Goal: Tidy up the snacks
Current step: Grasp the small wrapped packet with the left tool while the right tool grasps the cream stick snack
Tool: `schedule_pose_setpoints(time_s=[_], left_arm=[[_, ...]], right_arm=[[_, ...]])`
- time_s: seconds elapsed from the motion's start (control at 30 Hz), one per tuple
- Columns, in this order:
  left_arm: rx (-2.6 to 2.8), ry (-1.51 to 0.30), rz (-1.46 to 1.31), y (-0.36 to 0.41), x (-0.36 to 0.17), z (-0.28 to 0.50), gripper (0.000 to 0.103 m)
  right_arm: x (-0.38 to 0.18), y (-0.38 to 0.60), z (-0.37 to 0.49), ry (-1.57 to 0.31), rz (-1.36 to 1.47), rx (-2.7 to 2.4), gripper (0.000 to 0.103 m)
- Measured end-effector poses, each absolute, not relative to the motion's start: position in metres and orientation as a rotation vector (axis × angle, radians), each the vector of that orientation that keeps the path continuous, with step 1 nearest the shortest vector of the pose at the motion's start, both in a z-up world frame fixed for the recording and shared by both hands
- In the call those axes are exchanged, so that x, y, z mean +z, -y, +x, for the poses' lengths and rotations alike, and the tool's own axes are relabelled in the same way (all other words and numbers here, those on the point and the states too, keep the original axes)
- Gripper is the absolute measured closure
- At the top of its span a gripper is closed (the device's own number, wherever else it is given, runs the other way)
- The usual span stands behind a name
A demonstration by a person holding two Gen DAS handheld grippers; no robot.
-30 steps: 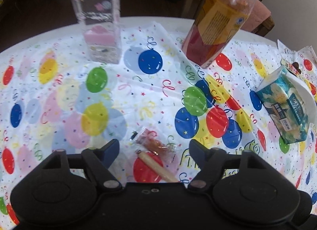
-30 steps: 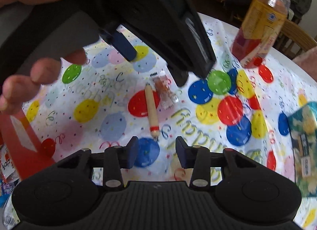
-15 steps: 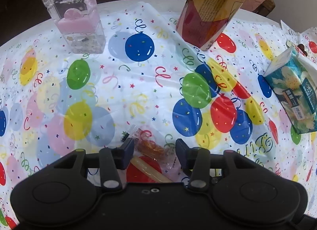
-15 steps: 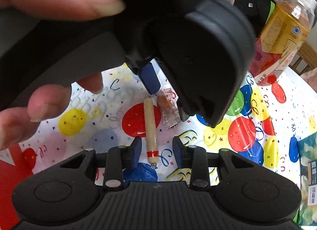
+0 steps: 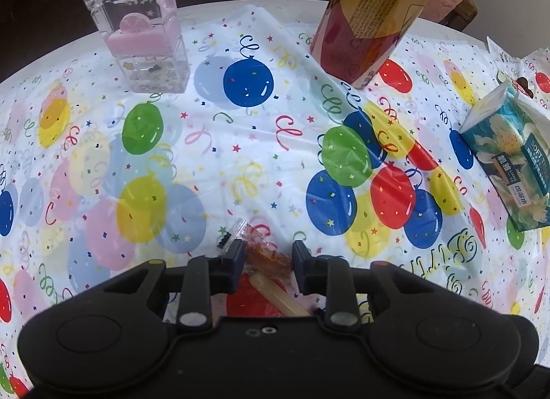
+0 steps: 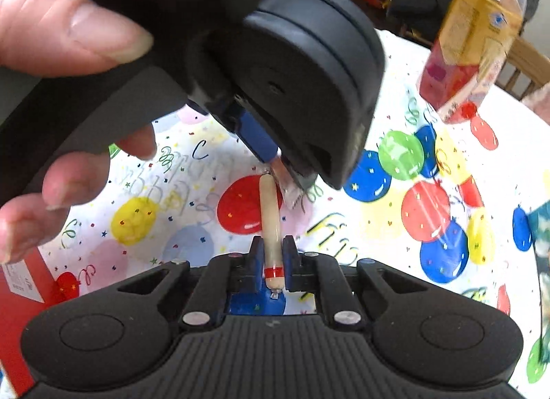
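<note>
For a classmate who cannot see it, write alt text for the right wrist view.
The right tool closes on the red-banded end of a pale sausage stick lying on a balloon-print tablecloth. Just above, a hand holds the left tool, which pinches a clear snack packet beside the stick's far end. A tall orange drink bottle stands at upper right.

left gripper: matte black plastic body, two round domed housings, silver rivet on each linkage arm, dark blue finger pads, two small holes at centre of front edge. right gripper: same black build, ribbed top panel, silver rivets, blue pads. left hand: bare, no sleeve visible.
</note>
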State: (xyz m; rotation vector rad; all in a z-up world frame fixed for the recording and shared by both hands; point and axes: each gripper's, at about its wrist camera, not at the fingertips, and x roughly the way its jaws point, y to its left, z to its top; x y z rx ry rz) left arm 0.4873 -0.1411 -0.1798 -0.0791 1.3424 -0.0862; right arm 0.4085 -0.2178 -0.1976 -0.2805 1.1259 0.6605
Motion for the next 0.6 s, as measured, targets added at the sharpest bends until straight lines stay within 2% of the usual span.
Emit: schedule_pose_setpoints(time_s=[0.6], left_arm=[[-0.099, -1.291, -0.133, 0.120, -0.140, 0.447, 0.077]], right_arm=[[-0.174, 0.260, 0.381, -1.237, -0.146, 0.547, 0.092]])
